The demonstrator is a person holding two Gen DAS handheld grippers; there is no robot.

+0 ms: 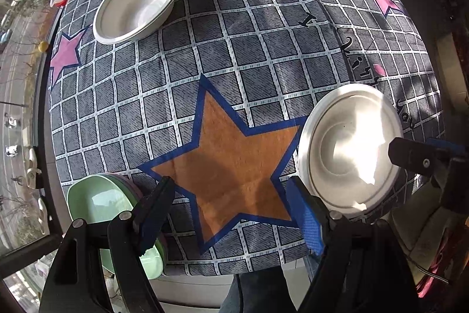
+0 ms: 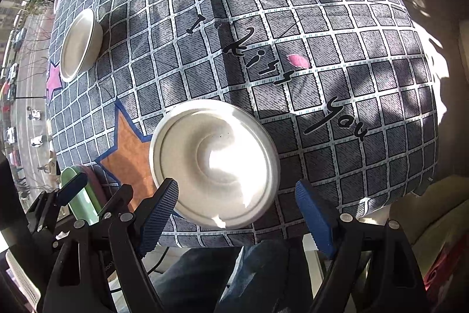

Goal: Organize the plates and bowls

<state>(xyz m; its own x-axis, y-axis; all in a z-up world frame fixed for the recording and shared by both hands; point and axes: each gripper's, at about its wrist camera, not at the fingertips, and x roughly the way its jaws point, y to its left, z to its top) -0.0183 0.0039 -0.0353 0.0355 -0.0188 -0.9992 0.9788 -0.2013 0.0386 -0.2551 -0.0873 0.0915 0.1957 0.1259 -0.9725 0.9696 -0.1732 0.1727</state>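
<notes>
Two white bowls on our bench (image 1: 263, 49).
We hold the left claw (image 1: 231, 213) and right claw (image 2: 237, 210) spread, empty, above the near white bowl (image 2: 214, 163); the far white bowl (image 1: 137, 5) sits well apart.

Each claw (image 1: 231, 213) has black arms, silver pivot screws, ribbed blue pads (image 2: 159, 213); the person wears jeans (image 2: 258, 277).

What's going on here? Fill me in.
A person is sorting dishes with a handheld gripper in each hand. Both the left gripper and the right gripper are open and hold nothing, hovering over a table under a checked cloth with stars. A white bowl sits near the front edge just beyond the right gripper, a second white bowl sits at the far side, and a green dish lies on a short stack at the near left corner.
</notes>
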